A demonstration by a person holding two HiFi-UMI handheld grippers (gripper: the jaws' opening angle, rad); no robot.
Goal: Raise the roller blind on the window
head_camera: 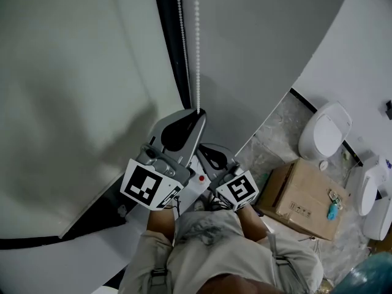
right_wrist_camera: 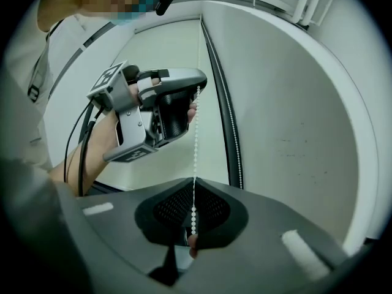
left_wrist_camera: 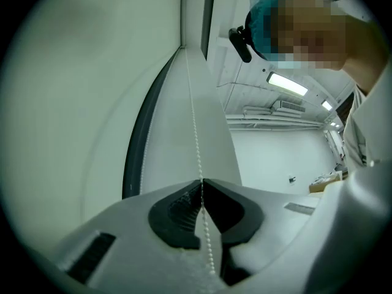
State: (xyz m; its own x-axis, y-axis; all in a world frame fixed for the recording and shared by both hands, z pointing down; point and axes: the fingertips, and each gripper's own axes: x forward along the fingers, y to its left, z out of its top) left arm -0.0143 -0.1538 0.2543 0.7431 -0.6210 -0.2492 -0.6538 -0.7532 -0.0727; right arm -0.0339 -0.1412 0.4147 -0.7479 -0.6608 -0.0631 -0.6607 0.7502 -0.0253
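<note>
A white bead chain [head_camera: 197, 48] hangs in two strands beside the dark window frame [head_camera: 164, 29]; the pale roller blind [head_camera: 73, 90] fills the left. My left gripper [head_camera: 199, 111] is the upper one, shut on the chain. In the left gripper view the chain [left_wrist_camera: 195, 133] runs straight between the meeting tips of that gripper [left_wrist_camera: 202, 181]. My right gripper [head_camera: 204, 147] sits just below it, shut on the same strand. From the right gripper view, the chain [right_wrist_camera: 196, 139] rises from the right gripper [right_wrist_camera: 193, 181] up to the left gripper [right_wrist_camera: 197, 88].
A grey wall [head_camera: 263, 48] stands right of the frame. Down on the marble floor are a cardboard box [head_camera: 303, 198] and white ceramic fixtures [head_camera: 324, 130]. The second chain strand [right_wrist_camera: 231, 127] hangs along the frame.
</note>
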